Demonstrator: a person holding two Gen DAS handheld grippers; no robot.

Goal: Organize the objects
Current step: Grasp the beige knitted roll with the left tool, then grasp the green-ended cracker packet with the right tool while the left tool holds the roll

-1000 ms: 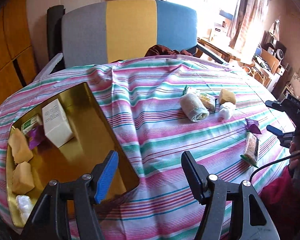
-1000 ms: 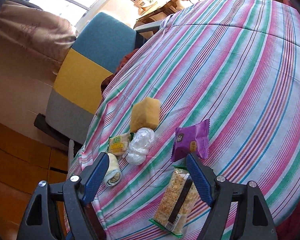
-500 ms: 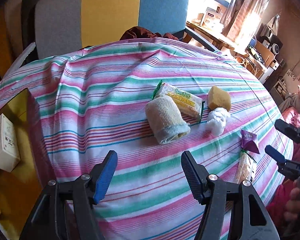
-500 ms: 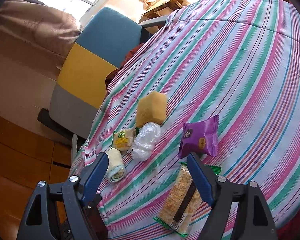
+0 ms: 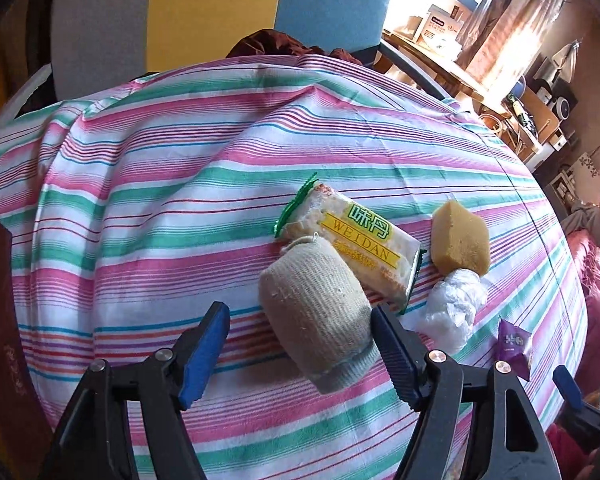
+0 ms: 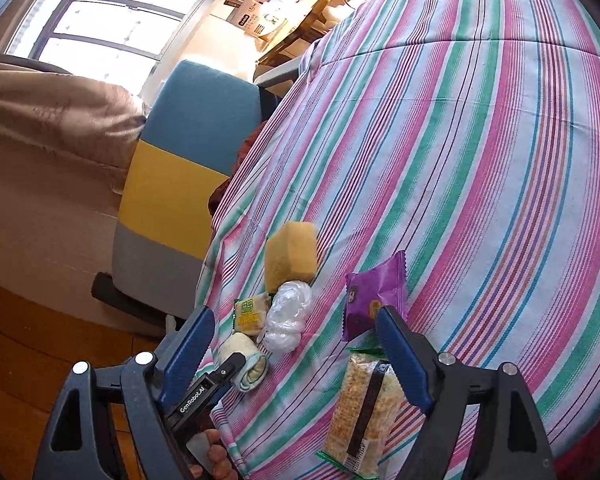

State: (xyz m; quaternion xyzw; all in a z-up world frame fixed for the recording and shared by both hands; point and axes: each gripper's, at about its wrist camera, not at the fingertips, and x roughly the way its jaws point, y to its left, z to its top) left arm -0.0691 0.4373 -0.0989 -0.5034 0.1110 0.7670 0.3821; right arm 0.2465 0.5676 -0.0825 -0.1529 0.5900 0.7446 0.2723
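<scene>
My left gripper (image 5: 300,350) is open and close over a beige bandage roll (image 5: 320,316) that lies between its jaws on the striped tablecloth (image 5: 160,208). Behind the roll lie a yellow WEIDAN cracker pack (image 5: 360,248), a yellow sponge (image 5: 460,244), a crumpled clear bag (image 5: 452,308) and a purple snack packet (image 5: 512,346). My right gripper (image 6: 296,360) is open above the table's edge, with a cereal bar pack (image 6: 364,404) under its right jaw, the purple packet (image 6: 374,296), the sponge (image 6: 292,256), the bag (image 6: 288,316) and the roll (image 6: 246,362) ahead.
A dark box wall (image 5: 4,340) stands at the far left of the left wrist view. A grey, yellow and blue chair (image 5: 204,12) stands behind the table. Shelves and clutter (image 5: 540,92) fill the room to the right. The left gripper's body (image 6: 208,388) shows in the right wrist view.
My left gripper has moved right and forward from the gold box to the bandage roll, which now lies between its jaws. The right gripper has shifted only slightly.
</scene>
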